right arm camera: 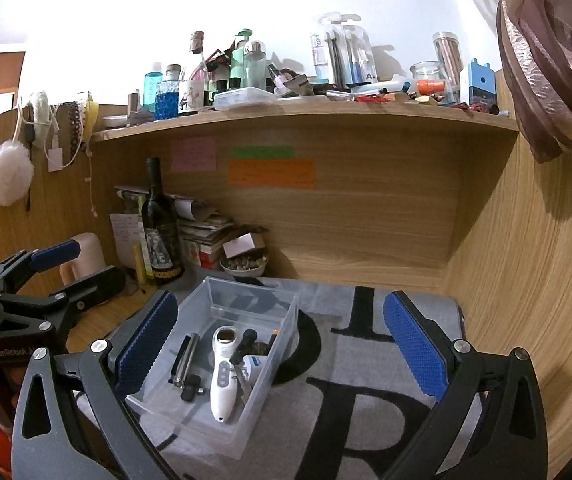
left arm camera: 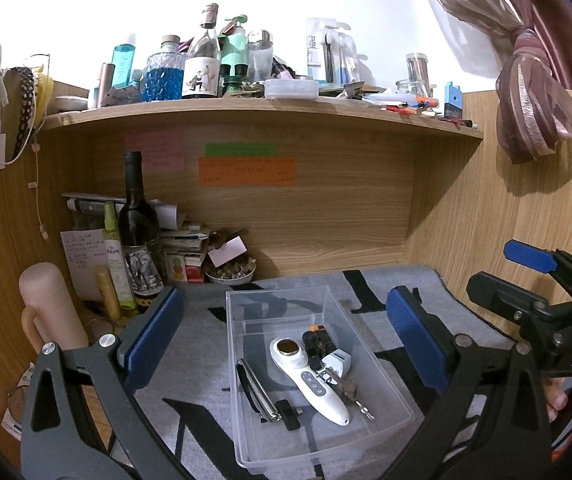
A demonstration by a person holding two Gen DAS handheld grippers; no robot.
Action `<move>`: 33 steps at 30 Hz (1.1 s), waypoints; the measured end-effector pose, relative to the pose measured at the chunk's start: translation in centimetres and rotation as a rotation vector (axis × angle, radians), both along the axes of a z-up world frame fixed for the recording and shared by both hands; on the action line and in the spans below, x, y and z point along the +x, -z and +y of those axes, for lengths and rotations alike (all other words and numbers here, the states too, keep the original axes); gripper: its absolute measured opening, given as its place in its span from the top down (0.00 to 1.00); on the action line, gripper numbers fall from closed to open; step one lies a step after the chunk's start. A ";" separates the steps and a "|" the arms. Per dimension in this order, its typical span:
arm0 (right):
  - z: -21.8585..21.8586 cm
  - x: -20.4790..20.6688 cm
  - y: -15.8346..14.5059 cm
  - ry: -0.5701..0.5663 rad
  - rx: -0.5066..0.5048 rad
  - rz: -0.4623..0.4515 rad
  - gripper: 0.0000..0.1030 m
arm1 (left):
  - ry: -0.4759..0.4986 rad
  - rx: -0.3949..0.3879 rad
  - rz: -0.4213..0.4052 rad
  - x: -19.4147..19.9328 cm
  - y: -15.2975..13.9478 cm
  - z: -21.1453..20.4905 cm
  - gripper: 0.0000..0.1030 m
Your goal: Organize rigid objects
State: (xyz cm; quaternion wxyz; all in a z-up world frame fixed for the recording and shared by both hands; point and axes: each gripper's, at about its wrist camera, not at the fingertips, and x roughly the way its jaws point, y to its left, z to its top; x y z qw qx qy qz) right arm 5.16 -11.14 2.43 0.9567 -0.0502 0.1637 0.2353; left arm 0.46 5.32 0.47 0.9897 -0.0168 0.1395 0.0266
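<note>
- Sitting on a grey woven mat [left arm camera: 190, 392] with black letters: a clear, straight-walled plastic bin [left arm camera: 246, 308].
- Held inside it a smooth white handheld device [left arm camera: 305, 376], a slim metal clip tool [left arm camera: 256, 390], a small black block [left arm camera: 290, 420] and keys [left arm camera: 349, 390].
- Left gripper [left arm camera: 286, 336] spread wide, ribbed blue pads either side of the bin, gripping nothing.
- Right gripper [right arm camera: 282, 344] likewise released, empty.
- Backed by grained wooden desk walls [left arm camera: 325, 216]; dark glass wine bottle [left arm camera: 136, 216] upright at left.
</note>
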 end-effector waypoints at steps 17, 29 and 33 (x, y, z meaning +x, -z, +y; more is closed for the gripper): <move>0.6 0.1 0.3 -0.017 -0.021 0.011 0.00 | 0.000 -0.016 0.010 0.4 0.3 0.6 0.00; 0.5 0.0 0.0 -0.006 -0.019 0.009 0.00 | 0.000 -0.019 0.013 0.6 0.3 0.5 0.00; 0.6 -0.1 0.0 -0.006 -0.027 0.001 0.00 | -0.003 -0.021 0.014 0.6 0.4 0.5 0.00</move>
